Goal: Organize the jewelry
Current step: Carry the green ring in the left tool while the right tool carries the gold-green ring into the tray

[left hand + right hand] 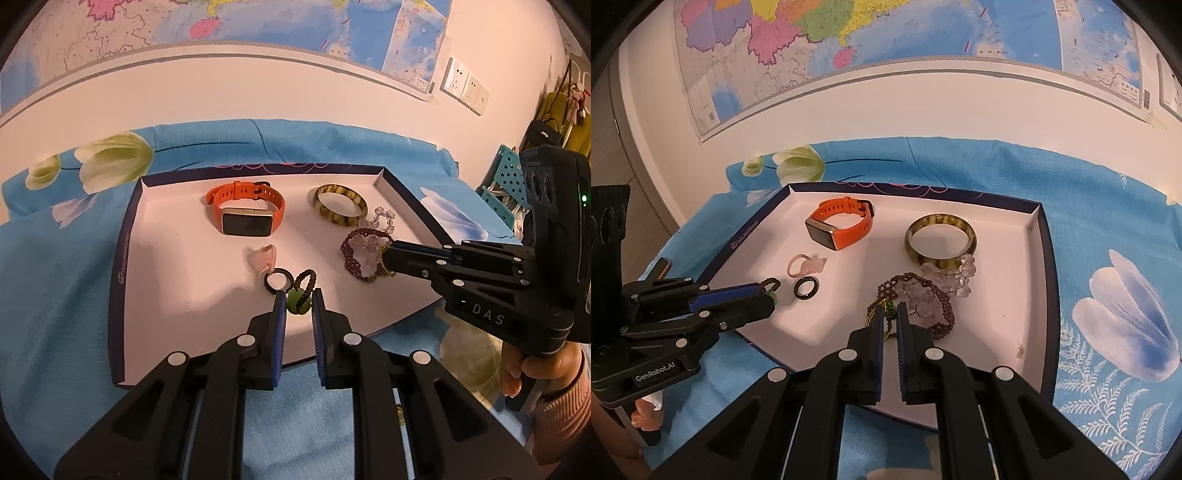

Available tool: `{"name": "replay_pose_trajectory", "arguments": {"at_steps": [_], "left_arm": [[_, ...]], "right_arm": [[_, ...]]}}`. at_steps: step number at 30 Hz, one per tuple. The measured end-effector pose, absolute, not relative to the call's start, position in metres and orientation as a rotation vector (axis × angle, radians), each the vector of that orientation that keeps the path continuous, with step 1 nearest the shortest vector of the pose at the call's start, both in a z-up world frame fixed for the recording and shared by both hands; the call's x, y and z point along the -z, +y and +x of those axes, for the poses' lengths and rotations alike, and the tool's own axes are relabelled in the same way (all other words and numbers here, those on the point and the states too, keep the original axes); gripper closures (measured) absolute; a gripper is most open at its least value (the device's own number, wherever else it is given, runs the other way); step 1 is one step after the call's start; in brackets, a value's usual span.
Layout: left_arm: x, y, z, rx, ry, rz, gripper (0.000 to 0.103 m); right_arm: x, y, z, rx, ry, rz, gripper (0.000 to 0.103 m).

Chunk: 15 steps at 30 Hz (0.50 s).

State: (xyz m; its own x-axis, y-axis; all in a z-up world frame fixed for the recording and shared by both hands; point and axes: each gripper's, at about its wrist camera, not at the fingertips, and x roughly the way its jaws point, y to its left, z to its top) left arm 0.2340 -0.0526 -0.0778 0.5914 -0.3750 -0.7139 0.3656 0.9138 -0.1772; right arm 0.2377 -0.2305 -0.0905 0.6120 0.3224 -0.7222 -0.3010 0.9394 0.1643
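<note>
A shallow white tray (122, 258) with a navy rim lies on the blue cloth. It holds an orange watch (245, 206), a tortoiseshell bangle (340, 205), a clear crystal bracelet (947, 275), a dark red beaded bracelet (916, 295), a pink charm (263, 256) and a black ring (277, 281). My left gripper (300, 295) is low over the tray's near part, shut on a green bead charm (298, 304) with a dark braided loop (306, 280). My right gripper (889, 312) is shut on a gold chain with green beads (888, 308), beside the red bracelet.
The tray (1043, 277) sits on a blue floral cloth (1108, 314) against a white wall with a map (812, 55). Wall sockets (465, 90) and a blue perforated crate (502, 177) stand at the right. A person's hand (539, 365) holds the right gripper's handle.
</note>
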Motion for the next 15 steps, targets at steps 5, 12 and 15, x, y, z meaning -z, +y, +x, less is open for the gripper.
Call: {"name": "replay_pose_trajectory", "arguments": {"at_steps": [5, 12, 15], "left_arm": [[0.084, -0.054, 0.239, 0.428, 0.854, -0.019, 0.089], [0.09, -0.053, 0.243, 0.419, 0.87, -0.023, 0.089], [0.089, -0.054, 0.242, 0.419, 0.868, -0.025, 0.088]], "right_arm": [[0.092, -0.228, 0.239, -0.355, 0.841, 0.012, 0.096], [0.091, -0.226, 0.237, -0.344, 0.832, -0.002, 0.095], [0.09, -0.227, 0.237, -0.337, 0.831, 0.002, 0.091]]}}
